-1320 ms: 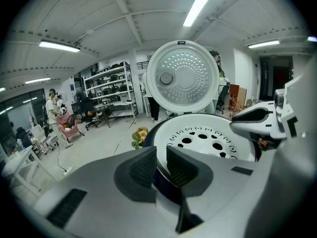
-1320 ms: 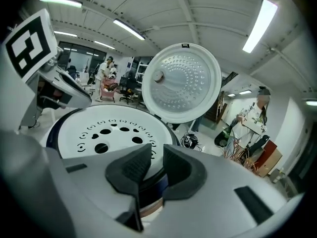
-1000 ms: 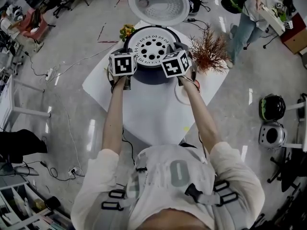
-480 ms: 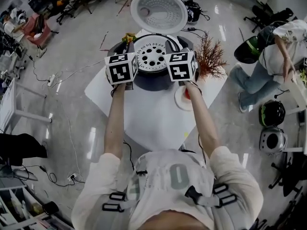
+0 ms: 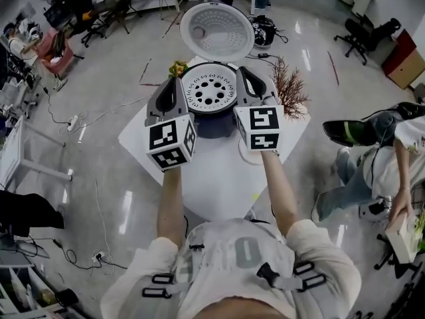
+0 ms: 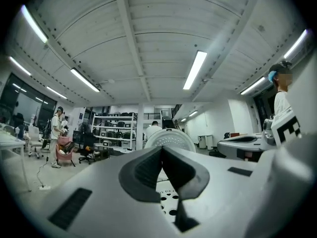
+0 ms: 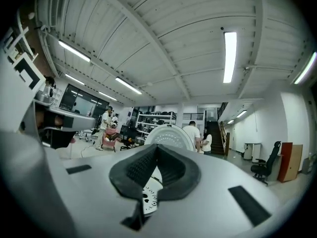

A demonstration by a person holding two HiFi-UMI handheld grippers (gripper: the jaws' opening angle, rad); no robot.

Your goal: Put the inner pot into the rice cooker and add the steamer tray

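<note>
Head view has the job looking close to finished. The perforated steamer tray sits level in the mouth of the rice cooker, which stands on the white table with its lid tipped open on the far side. The inner pot I cannot see, because the tray covers the whole opening. I'd judge the pot is already seated beneath it, though nothing shows that outright. If so, both steps named in the task are done, and little is left but to take the hands away.

The left gripper and right gripper are held level, one to each side. The tray lies beyond and below the fingertips, in the gap between the two pairs of fingers, and neither gripper touches tray or cooker. In the left gripper view the dark ribbed pads meet at their tips with nothing between them; those jaws have just been closing. The right gripper view shows the same: pads together and empty, having just closed. A sliver of the tray's holes shows under the fingers, and the open lid stands straight ahead of them.
</note>
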